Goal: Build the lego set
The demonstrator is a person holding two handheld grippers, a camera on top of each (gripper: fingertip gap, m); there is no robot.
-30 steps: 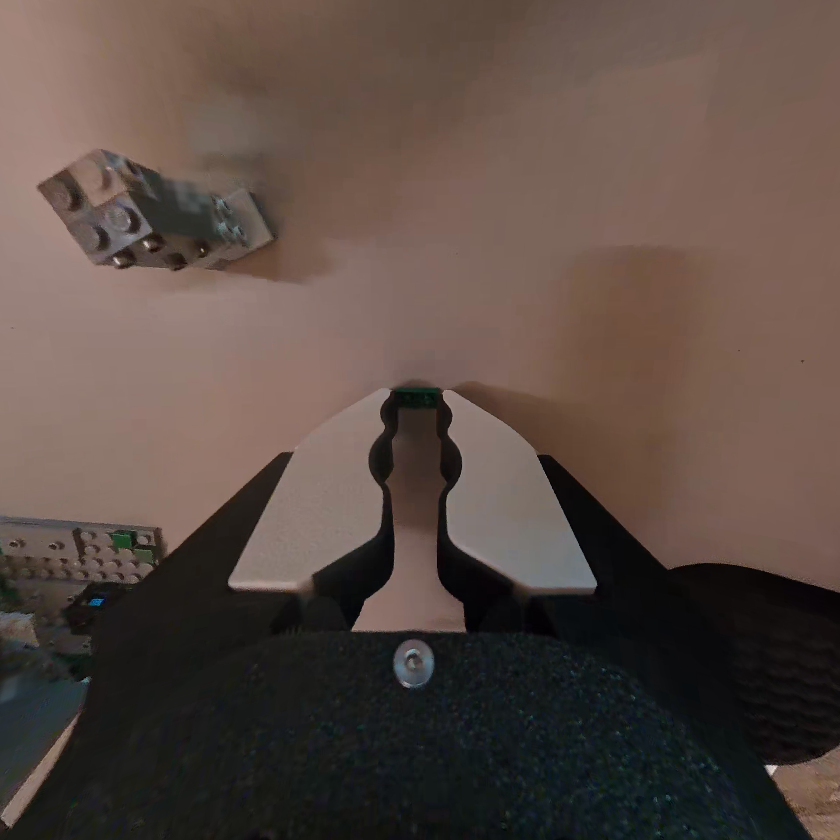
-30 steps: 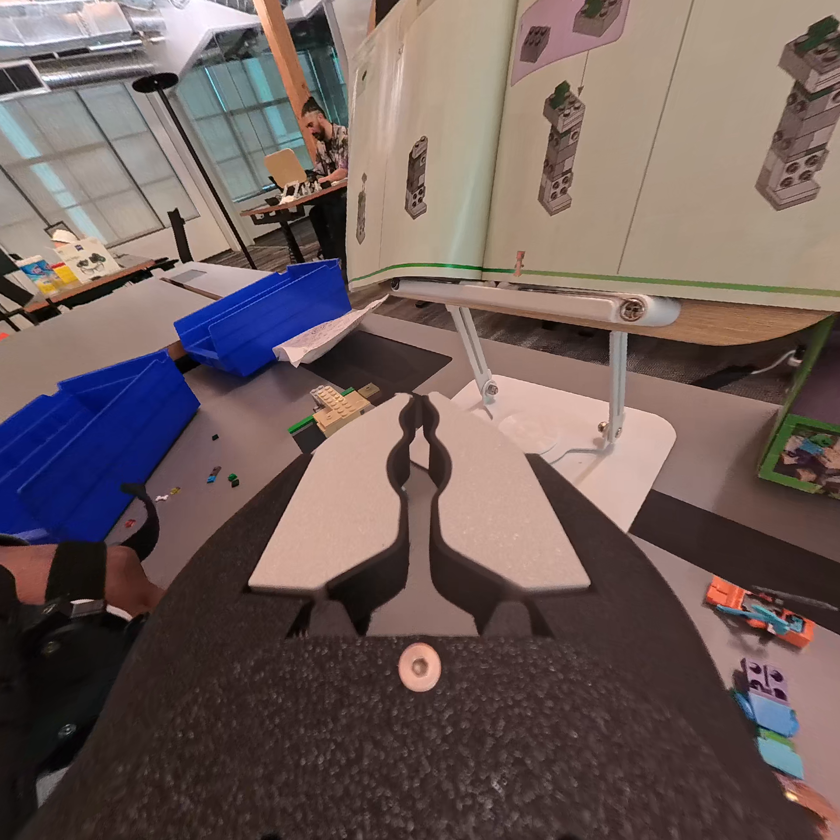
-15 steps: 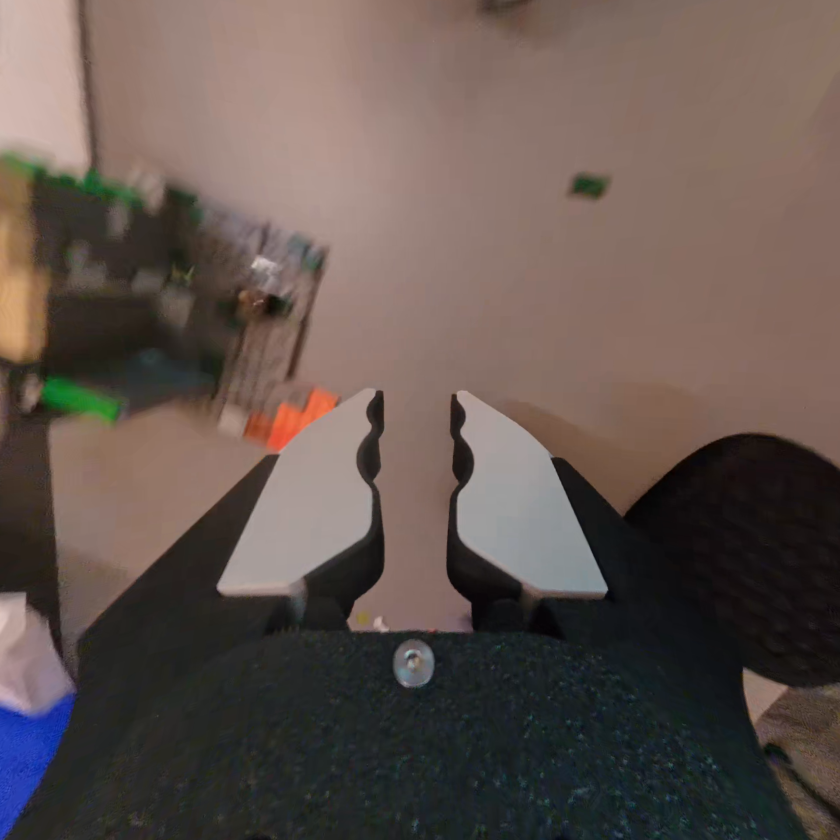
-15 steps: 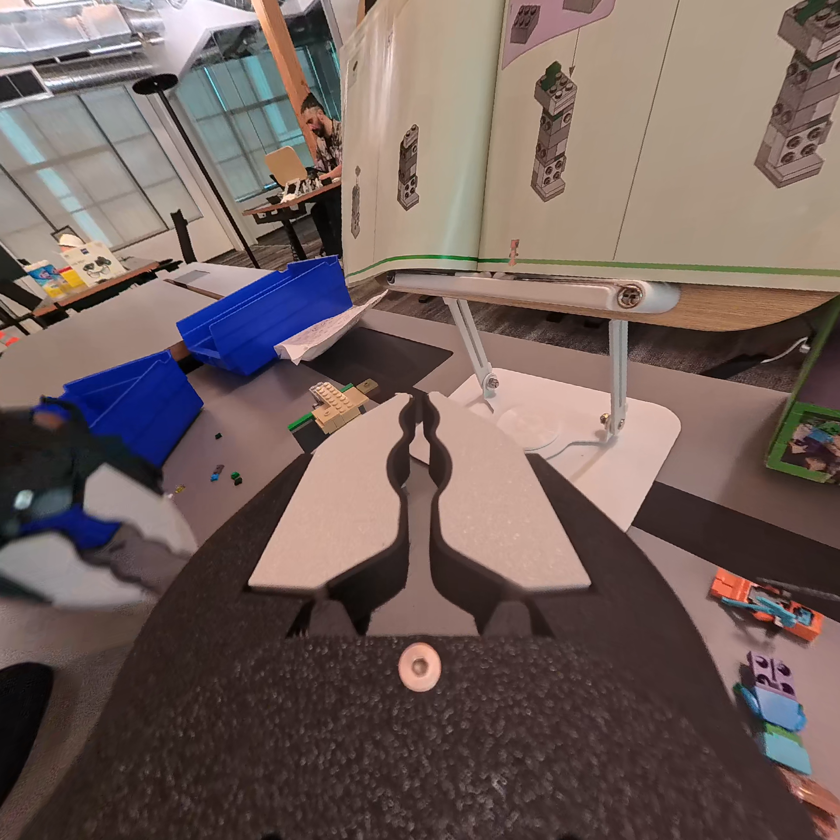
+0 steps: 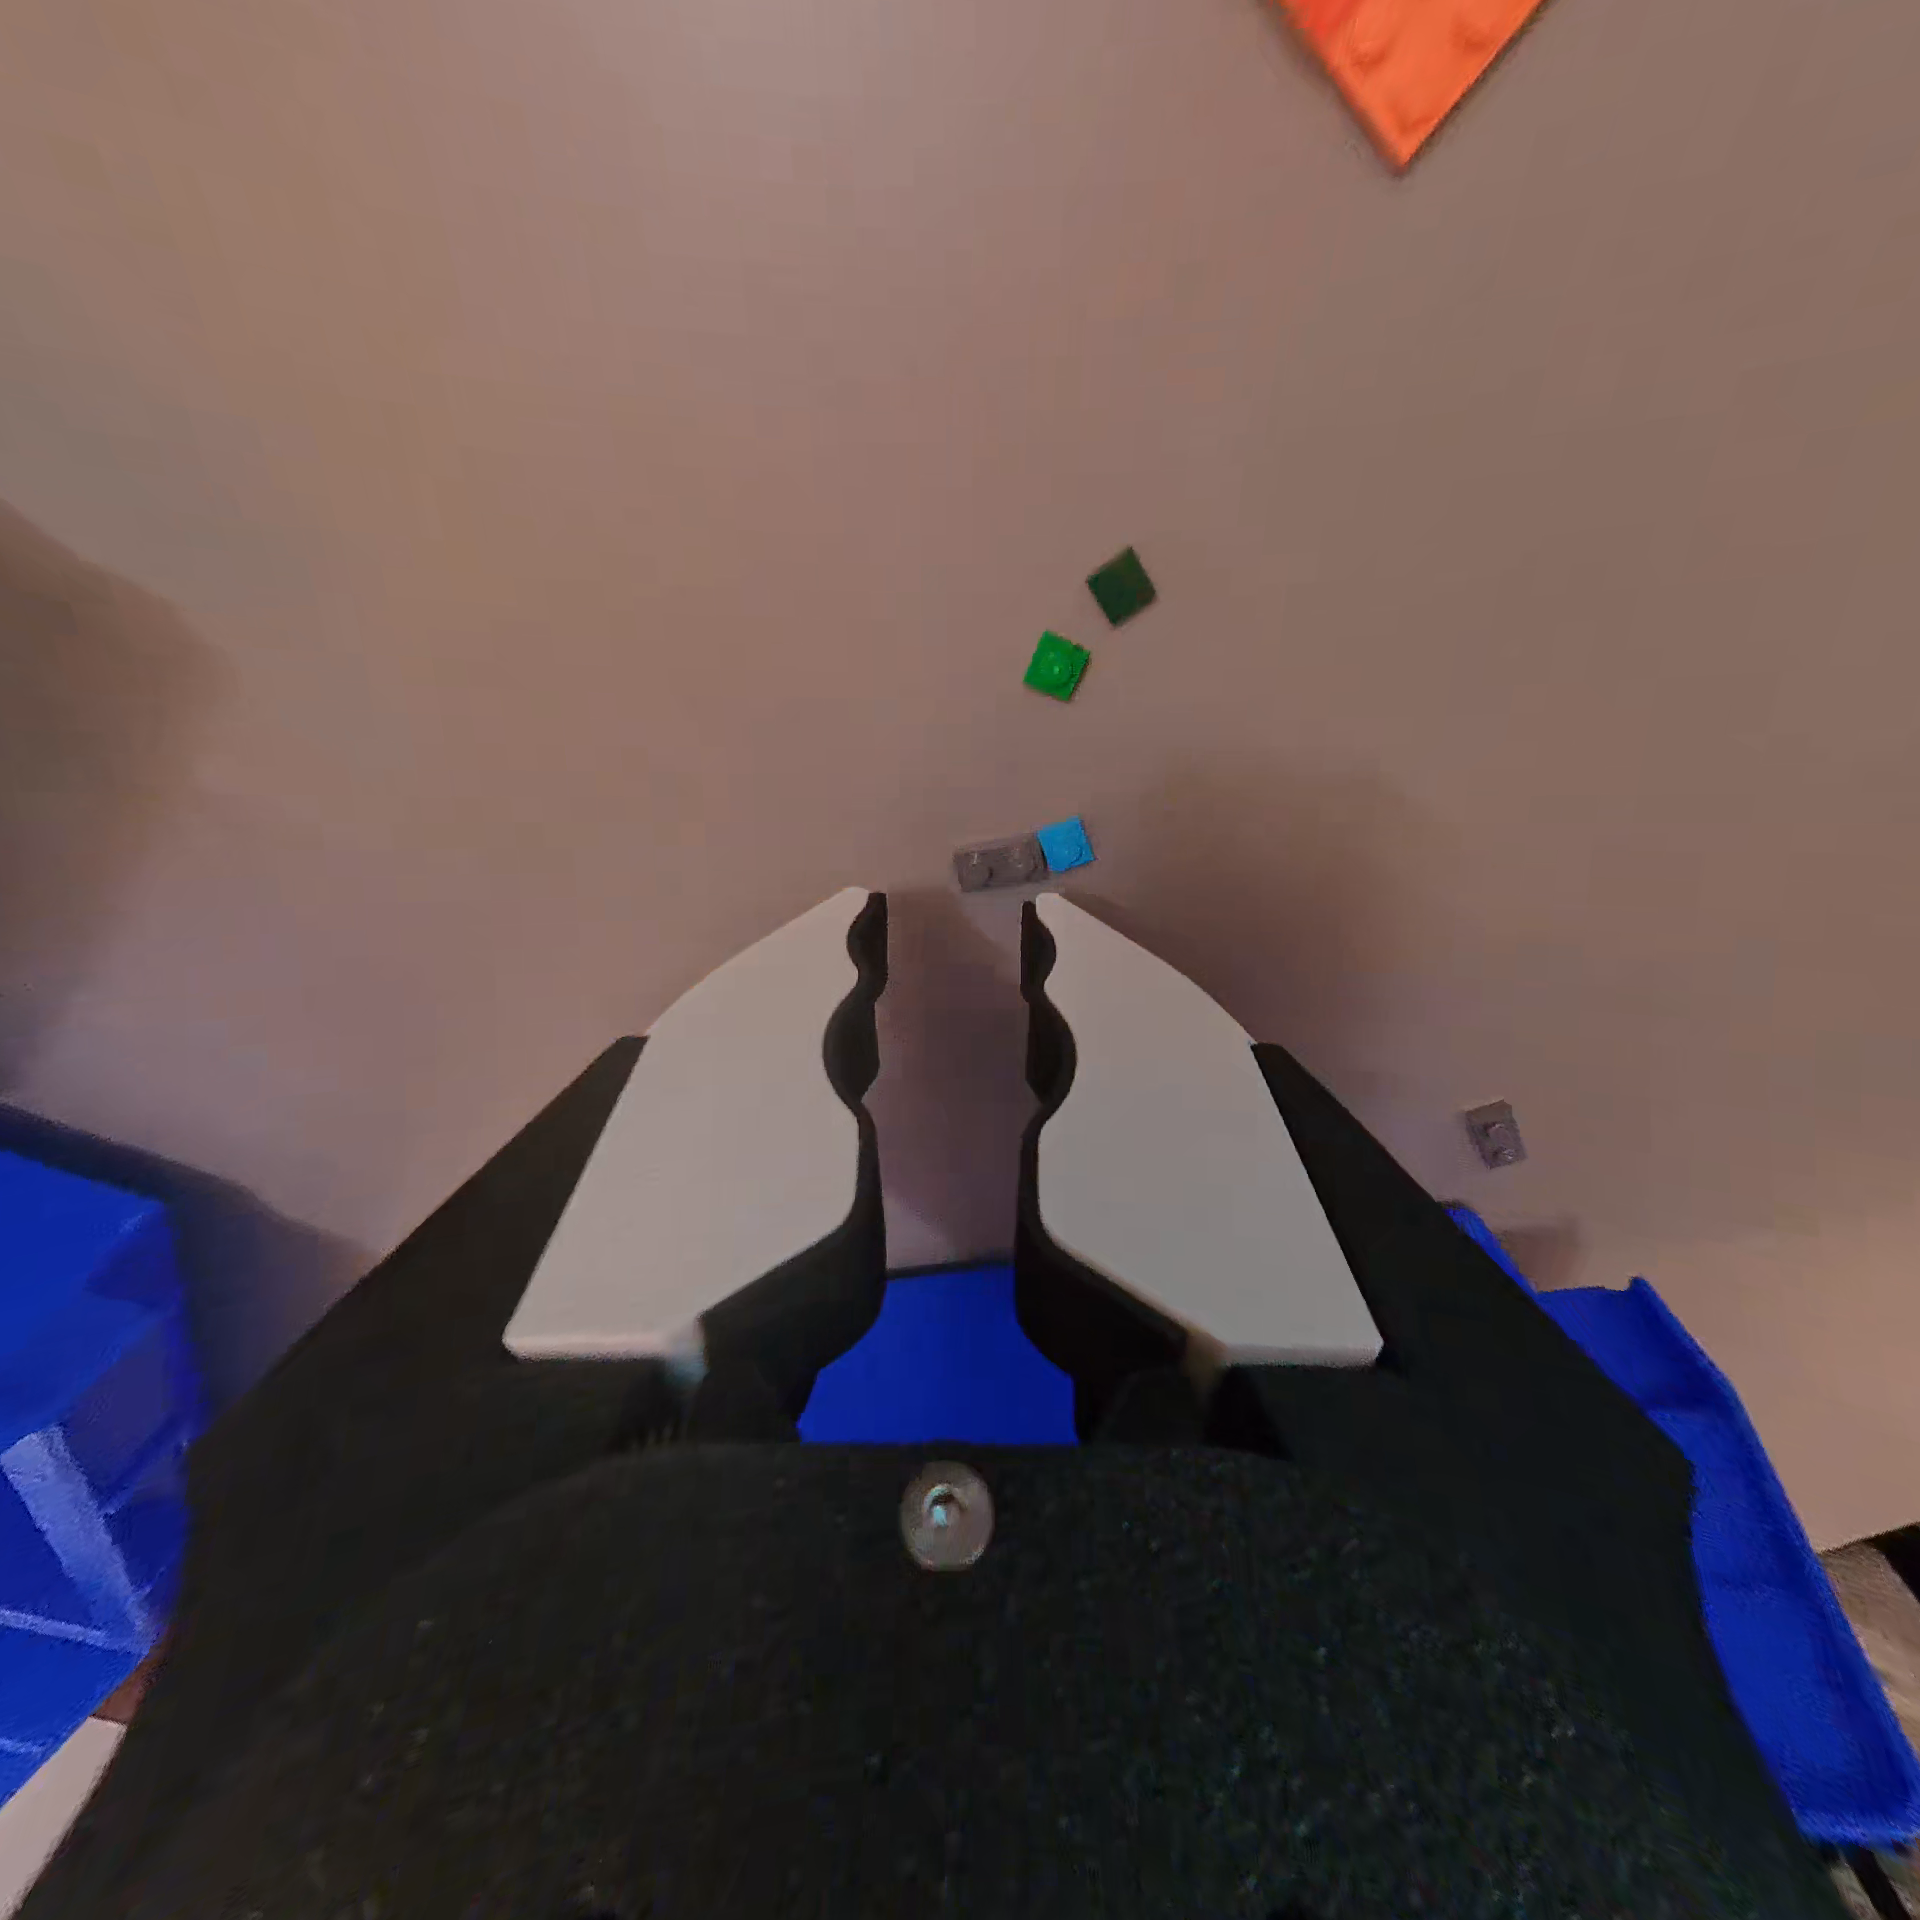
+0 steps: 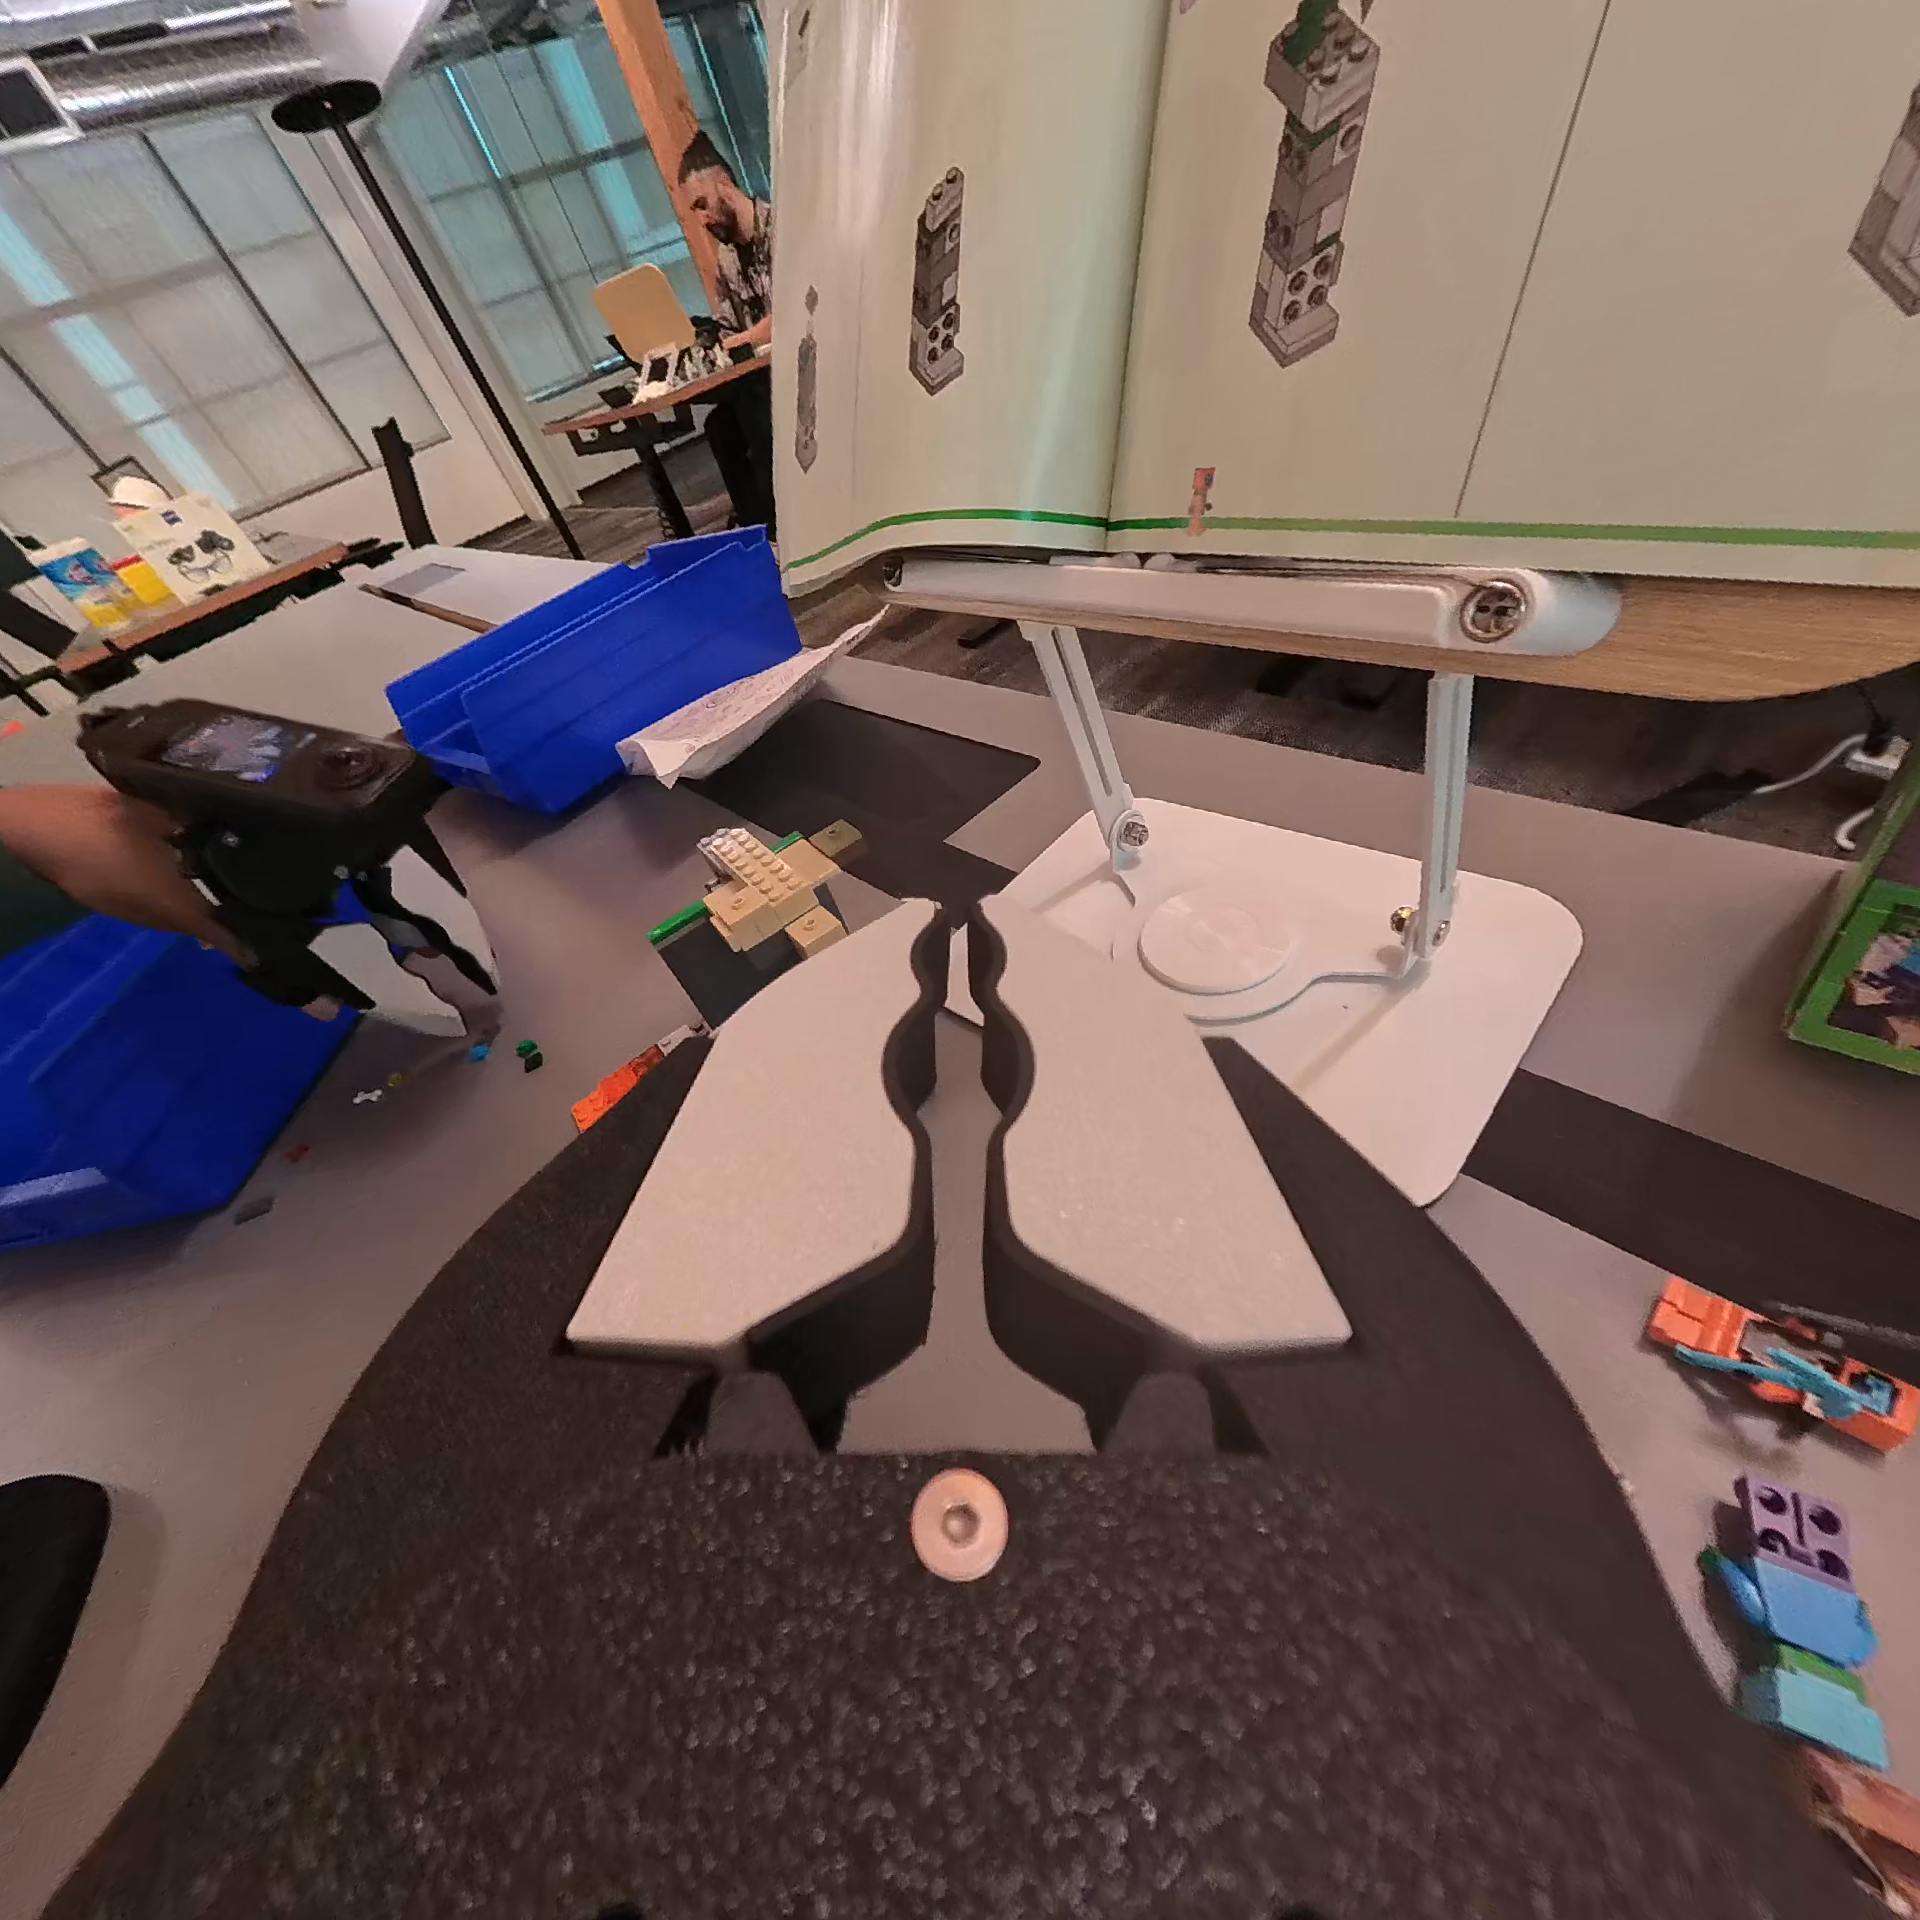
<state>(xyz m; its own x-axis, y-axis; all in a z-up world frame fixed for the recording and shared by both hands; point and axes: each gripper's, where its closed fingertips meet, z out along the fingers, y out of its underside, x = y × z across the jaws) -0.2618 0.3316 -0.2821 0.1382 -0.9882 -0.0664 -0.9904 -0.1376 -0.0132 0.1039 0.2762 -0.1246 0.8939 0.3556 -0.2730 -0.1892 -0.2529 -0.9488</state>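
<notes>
My left gripper (image 5: 951, 899) hangs over the tabletop (image 5: 520, 468) with its fingers parted and nothing between them. Just past the tips, at the centre of the left wrist view, lies a small grey plate (image 5: 997, 865) touching a blue stud piece (image 5: 1066, 844). Above them sit a bright green piece (image 5: 1056, 666) and a dark green piece (image 5: 1121, 586), near each other but apart. An orange plate (image 5: 1403, 62) pokes in at the upper right, and another grey piece (image 5: 1494, 1135) lies at right.

Blue bins (image 5: 73, 1403) fill the lower corners of that view; I cannot see inside them. In the right wrist view another blue bin (image 6: 592, 681) at upper left has a crumpled paper sheet (image 6: 748, 712) lying against it.

My right gripper (image 6: 956, 909) has its fingers almost touching, holding nothing. Beyond it, mid-frame, stands the tan and grey lego build (image 6: 774, 894), and above it the instruction booklet (image 6: 1351, 270) on its white stand (image 6: 1351, 997).
</notes>
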